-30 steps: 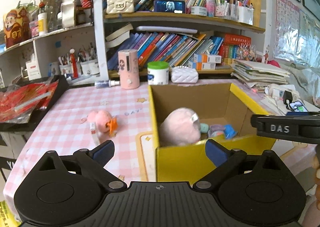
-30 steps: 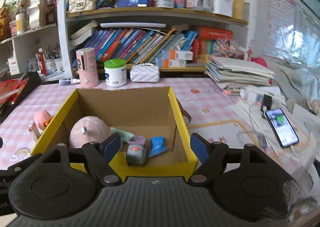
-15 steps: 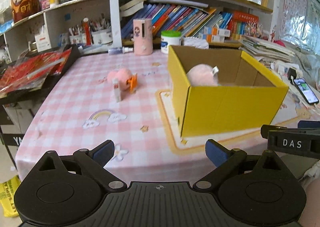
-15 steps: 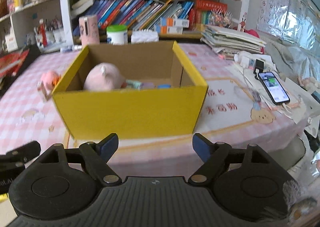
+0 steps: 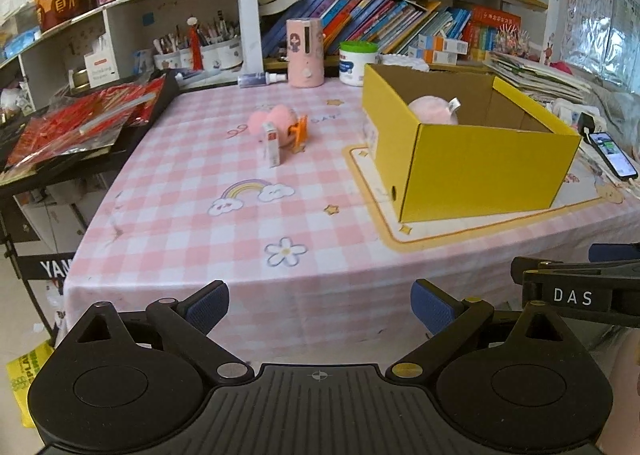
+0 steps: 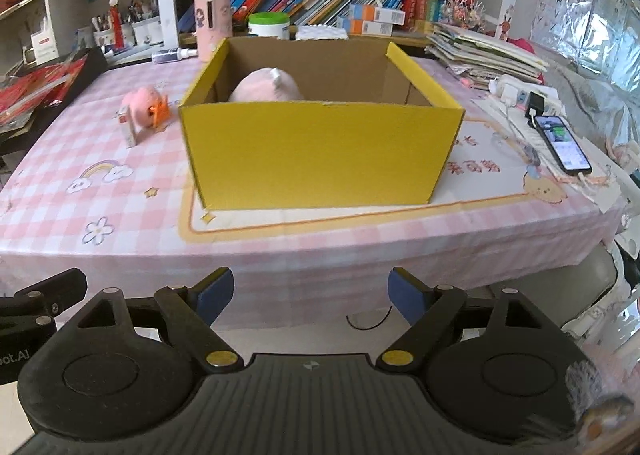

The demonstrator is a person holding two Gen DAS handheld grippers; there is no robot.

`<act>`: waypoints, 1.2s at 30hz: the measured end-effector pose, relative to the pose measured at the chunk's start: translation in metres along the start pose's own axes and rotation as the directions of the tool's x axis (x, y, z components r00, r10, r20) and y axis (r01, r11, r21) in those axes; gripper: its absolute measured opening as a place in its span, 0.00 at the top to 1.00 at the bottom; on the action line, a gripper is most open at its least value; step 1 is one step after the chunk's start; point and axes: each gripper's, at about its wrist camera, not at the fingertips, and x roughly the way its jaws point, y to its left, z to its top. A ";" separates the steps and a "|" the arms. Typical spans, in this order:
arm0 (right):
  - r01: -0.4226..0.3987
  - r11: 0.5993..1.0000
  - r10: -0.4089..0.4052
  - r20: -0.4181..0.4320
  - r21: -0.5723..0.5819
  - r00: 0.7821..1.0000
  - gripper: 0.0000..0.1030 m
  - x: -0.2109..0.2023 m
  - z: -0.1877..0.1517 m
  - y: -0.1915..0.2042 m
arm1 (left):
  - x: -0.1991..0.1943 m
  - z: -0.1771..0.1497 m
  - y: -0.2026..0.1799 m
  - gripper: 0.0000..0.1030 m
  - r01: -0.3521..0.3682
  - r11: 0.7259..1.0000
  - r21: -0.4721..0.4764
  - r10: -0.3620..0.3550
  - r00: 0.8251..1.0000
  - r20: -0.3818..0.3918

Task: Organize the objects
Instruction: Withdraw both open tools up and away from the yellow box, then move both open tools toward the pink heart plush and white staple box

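Observation:
A yellow cardboard box (image 5: pixel 480 167) (image 6: pixel 320 151) stands on the pink checked tablecloth (image 5: pixel 192 191). A pink plush (image 5: pixel 434 109) (image 6: pixel 266 89) lies inside it; the box's other contents are hidden by its front wall. A pink plush duck with orange feet (image 5: pixel 280 125) (image 6: pixel 144 103) and a small upright box (image 5: pixel 271 143) (image 6: pixel 127 131) stand left of the yellow box. My left gripper (image 5: pixel 320 307) and my right gripper (image 6: pixel 311 293) are both open, empty, and held off the table's near edge.
A pink dispenser (image 5: pixel 305 53), a green-lidded jar (image 5: pixel 357 63) and a spray bottle (image 5: pixel 260 78) stand at the table's back edge under bookshelves. A phone (image 6: pixel 562 143) lies right of the box. A black tray with red packets (image 5: pixel 80 119) sits left.
Both grippers have pulled back from above the yellow box to beyond the table's near edge. Both stayed open and empty.

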 end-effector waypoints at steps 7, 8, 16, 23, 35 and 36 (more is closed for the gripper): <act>-0.013 1.000 0.013 -0.023 0.001 1.000 0.17 -0.005 -0.012 0.021 | -0.009 -0.013 0.019 0.04 -0.016 1.000 0.007 0.016 1.000 -0.016; -0.016 1.000 0.016 -0.024 -0.001 1.000 0.17 -0.006 -0.013 0.025 | -0.010 -0.015 0.022 0.04 -0.019 1.000 0.006 0.019 1.000 -0.017; -0.043 0.999 0.042 -0.036 -0.025 0.998 0.17 -0.011 -0.024 0.050 | -0.019 -0.025 0.045 0.04 -0.035 0.999 -0.014 0.035 0.999 -0.022; -0.062 0.997 0.060 -0.040 -0.039 0.997 0.17 -0.015 -0.027 0.069 | -0.026 -0.032 0.063 0.04 -0.054 0.998 -0.032 0.053 0.998 -0.017; -0.120 0.987 0.117 -0.038 -0.103 0.992 0.16 -0.014 -0.021 0.103 | -0.031 -0.035 0.094 0.04 -0.104 0.990 -0.096 0.104 0.995 -0.008; -0.125 0.986 0.122 -0.039 -0.107 0.992 0.16 -0.013 -0.020 0.106 | -0.031 -0.035 0.096 0.04 -0.109 0.989 -0.101 0.109 0.994 -0.008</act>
